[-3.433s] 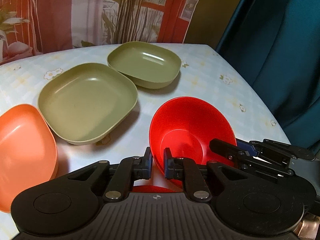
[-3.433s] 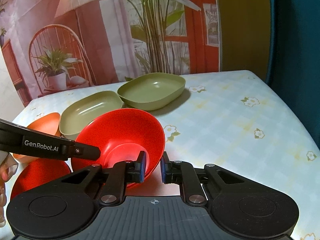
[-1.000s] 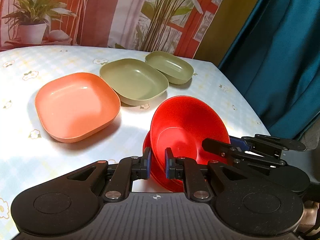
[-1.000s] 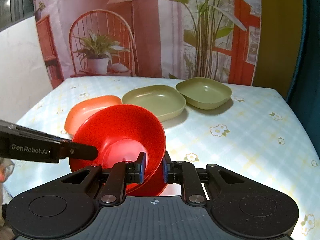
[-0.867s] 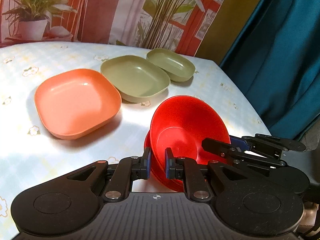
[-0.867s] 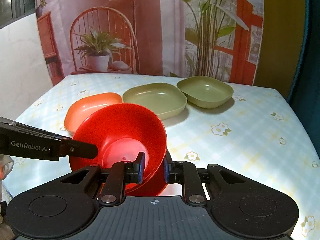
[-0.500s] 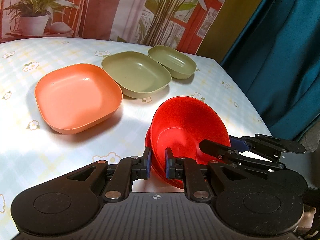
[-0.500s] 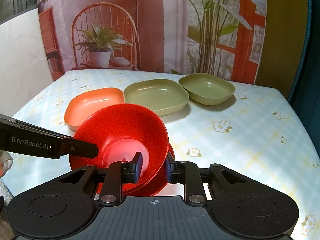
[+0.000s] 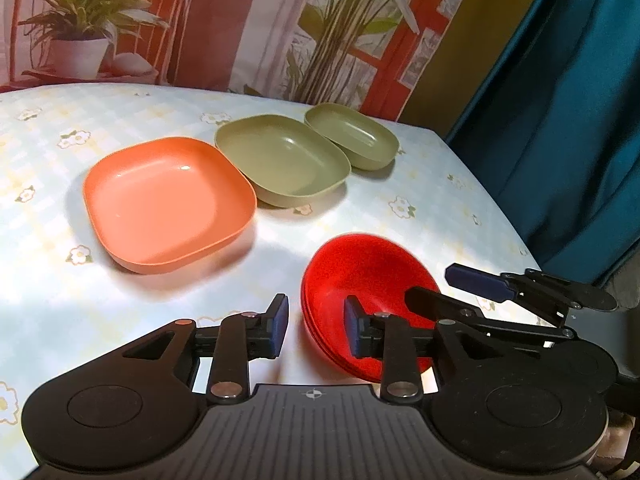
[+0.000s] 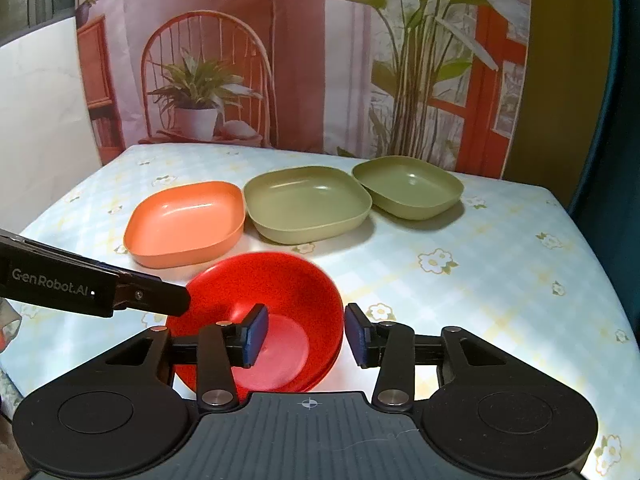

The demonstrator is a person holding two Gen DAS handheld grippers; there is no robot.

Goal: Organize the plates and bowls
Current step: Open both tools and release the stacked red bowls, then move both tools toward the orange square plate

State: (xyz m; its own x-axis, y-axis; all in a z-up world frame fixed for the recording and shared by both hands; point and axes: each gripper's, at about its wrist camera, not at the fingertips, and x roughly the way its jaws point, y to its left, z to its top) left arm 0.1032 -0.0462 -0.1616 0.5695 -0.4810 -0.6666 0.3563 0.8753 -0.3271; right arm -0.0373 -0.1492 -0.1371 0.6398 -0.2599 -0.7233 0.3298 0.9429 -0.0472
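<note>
Red bowls (image 9: 360,280) (image 10: 272,292) sit nested in a stack on the table near its front edge. My left gripper (image 9: 316,330) is open, its jaws straddling the stack's left rim without touching. My right gripper (image 10: 305,334) is open, its jaws straddling the stack's right rim. An orange square plate (image 9: 168,200) (image 10: 186,222) lies behind the stack. A large olive plate (image 9: 282,158) (image 10: 306,202) and a smaller olive dish (image 9: 352,136) (image 10: 408,192) lie beside it in a row.
The table (image 10: 500,264) has a pale floral cloth and its right edge meets a teal curtain (image 9: 568,120). A printed backdrop with plants and a chair (image 10: 280,60) hangs behind the table. Each gripper shows in the other's view.
Both grippers have opened and let go of the red bowl. The bowl has dropped level into the red stack. Both grippers have pulled back slightly.
</note>
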